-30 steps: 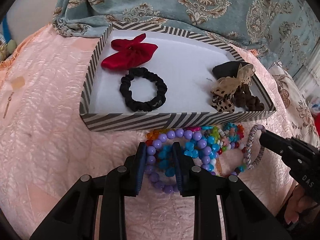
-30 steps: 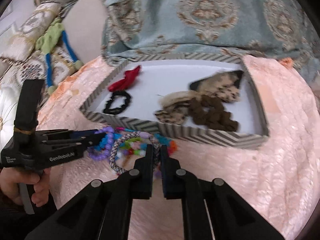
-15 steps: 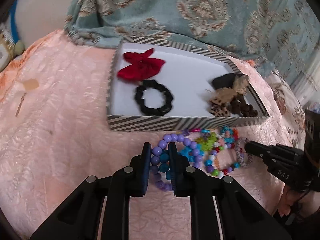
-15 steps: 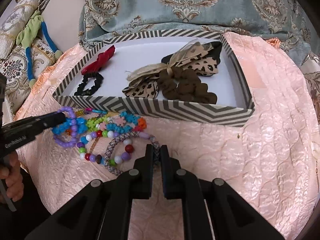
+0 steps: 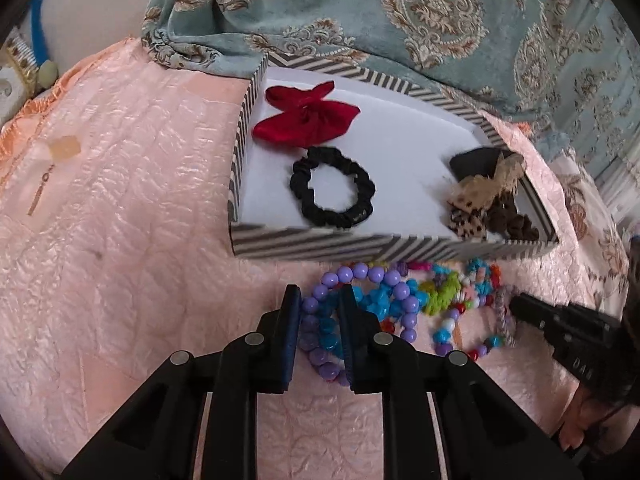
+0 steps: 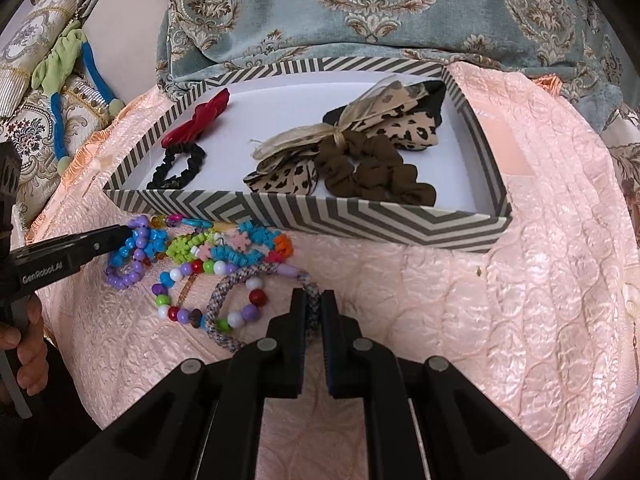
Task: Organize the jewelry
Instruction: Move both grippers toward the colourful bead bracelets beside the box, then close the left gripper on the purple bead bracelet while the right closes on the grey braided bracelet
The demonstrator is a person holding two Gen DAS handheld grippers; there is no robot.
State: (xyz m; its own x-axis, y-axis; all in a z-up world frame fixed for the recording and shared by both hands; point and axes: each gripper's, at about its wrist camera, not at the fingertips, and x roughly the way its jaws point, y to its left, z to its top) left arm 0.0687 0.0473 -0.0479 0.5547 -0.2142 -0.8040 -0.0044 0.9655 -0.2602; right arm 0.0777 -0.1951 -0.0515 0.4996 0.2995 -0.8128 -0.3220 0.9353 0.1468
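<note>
A striped box (image 6: 360, 220) sits on a pink quilted cover (image 6: 500, 300), with a patterned teal cloth (image 6: 360, 8) bunched behind it. Inside the box, at its left end, lie a red bow (image 5: 306, 118) and, just nearer the front wall, a black scrunchie (image 5: 332, 188); at its right end are a leopard-print bow (image 6: 340, 148) and a brown scrunchie (image 6: 376, 172), touching each other.

Just in front of the box, outside it, a tangle of bead bracelets lies on the cover. The left gripper (image 5: 320, 308) has its jaws pressed in on the purple bead bracelet (image 5: 360, 280) – beads of that bracelet and a blue one (image 5: 380, 300) show between the two pads. The jaws have just been closing.

The right gripper (image 6: 314, 308) is clamped tight on a grey braided cord bracelet (image 6: 236, 284) at the right edge of the pile – the cord runs straight through its pads. A string of mixed coloured beads (image 6: 208, 276) lies looped across it. A person's hand (image 6: 24, 340) holds the left gripper's handle at the lower left
</note>
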